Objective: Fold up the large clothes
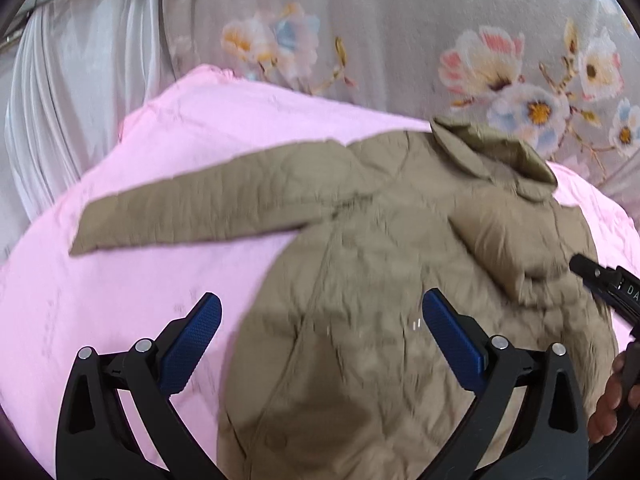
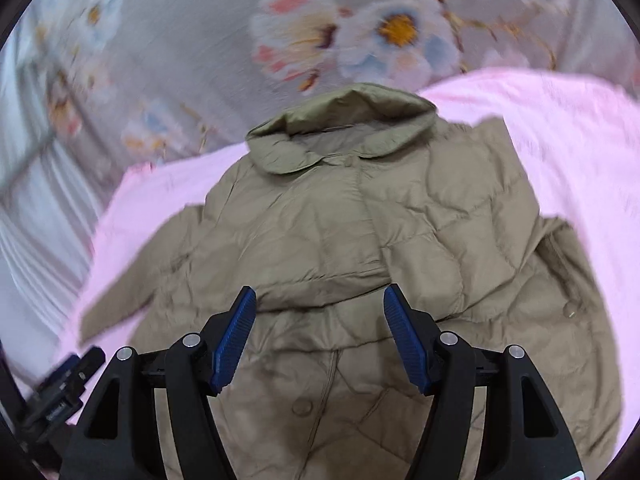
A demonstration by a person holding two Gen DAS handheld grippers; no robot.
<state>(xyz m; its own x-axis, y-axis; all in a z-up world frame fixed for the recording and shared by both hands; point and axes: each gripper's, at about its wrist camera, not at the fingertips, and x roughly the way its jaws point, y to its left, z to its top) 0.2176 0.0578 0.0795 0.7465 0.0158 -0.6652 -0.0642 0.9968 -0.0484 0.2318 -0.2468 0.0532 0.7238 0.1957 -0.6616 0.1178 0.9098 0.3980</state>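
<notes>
**Khaki quilted jacket on pink blanket, both tools spread above it**

Khaki quilted jacket [image 2: 360,232] lies front-up on a pink blanket [image 1: 120,300], which covers a surface with grey floral bedding [image 1: 400,40] beyond it. Collar [image 2: 344,128] points away from the cameras, toward the floral fabric. One sleeve [image 1: 200,204] stretches out flat over the pink blanket, to the left in the left wrist view. The other sleeve [image 1: 516,232] is folded across the jacket's chest; in the right wrist view its cuff edge sits just ahead of the fingertips. Round snap button [image 2: 303,406] visible on the front placket low in the right wrist view, a small metal snap [image 2: 569,311] near the right edge of the jacket.

Left tool [image 1: 320,316]: blue-padded fingers spread wide, nothing between them, hanging above the jacket's lower body and the blanket edge. No contact seen.

Right tool [image 2: 320,312]: fingers spread, nothing pinched, hovering over the jacket's middle just below the folded sleeve. Seen also at the right edge of the left wrist view, with a person's hand [image 1: 608,404] on it.

White pleated curtain [image 1: 60,100] at the left side. Both views motion-blurred.
</notes>
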